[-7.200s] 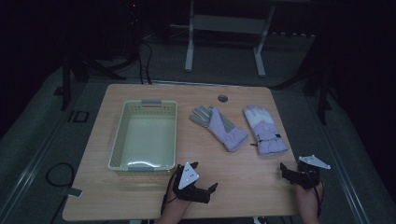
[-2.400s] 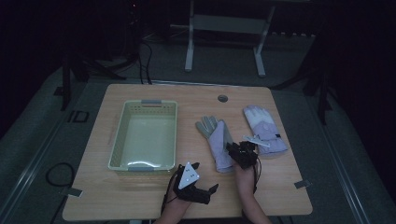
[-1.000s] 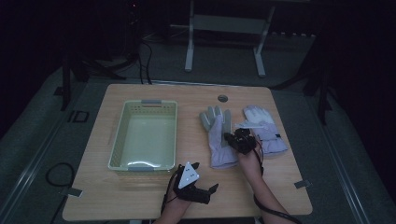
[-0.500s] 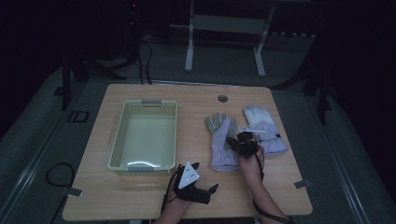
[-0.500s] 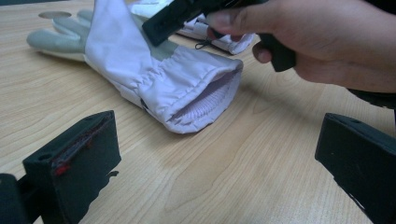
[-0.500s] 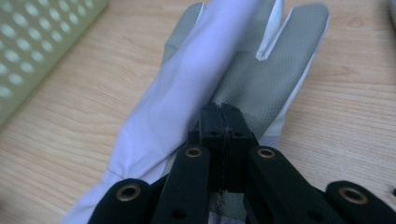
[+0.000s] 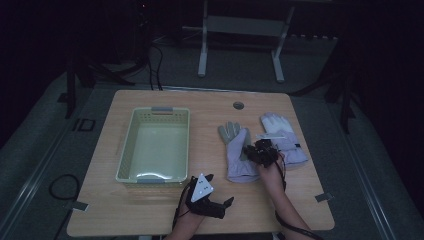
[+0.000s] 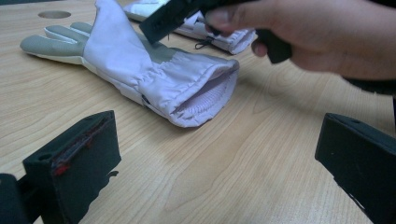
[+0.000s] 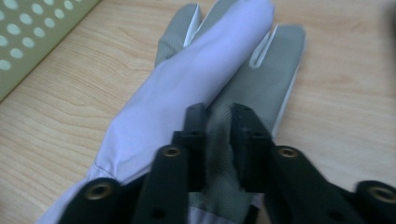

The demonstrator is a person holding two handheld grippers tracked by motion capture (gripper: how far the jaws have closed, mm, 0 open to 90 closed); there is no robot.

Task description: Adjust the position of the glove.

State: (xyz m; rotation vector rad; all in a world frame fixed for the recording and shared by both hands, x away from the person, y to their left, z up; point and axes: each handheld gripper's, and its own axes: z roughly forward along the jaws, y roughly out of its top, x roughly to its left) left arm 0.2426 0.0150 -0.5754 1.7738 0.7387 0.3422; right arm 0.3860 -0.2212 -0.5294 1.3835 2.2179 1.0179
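Two pale lilac gloves with grey palms lie on the wooden table (image 7: 150, 215). The nearer glove (image 7: 235, 150) (image 8: 154, 70) (image 9: 196, 84) points its fingers away from me, its cuff open toward my left gripper. The second glove (image 7: 282, 137) (image 8: 219, 37) lies to its right. My right gripper (image 7: 252, 152) (image 9: 218, 116) rests on the nearer glove; its jaws have just been opening and stand a little apart, with a raised fold of grey fabric between them. My left gripper (image 7: 220, 205) (image 8: 219, 158) sits open near the front edge, holding nothing.
A pale green perforated basket (image 7: 127, 145) (image 9: 28, 42) stands empty on the left half of the table. A round cable hole (image 7: 238, 105) sits at the far edge. A metal stand (image 7: 240, 30) is on the floor beyond the table.
My right hand came in from the right edge onto the nearer glove and dragged and turned it until it lies beside the second glove. The left gripper has stayed put.
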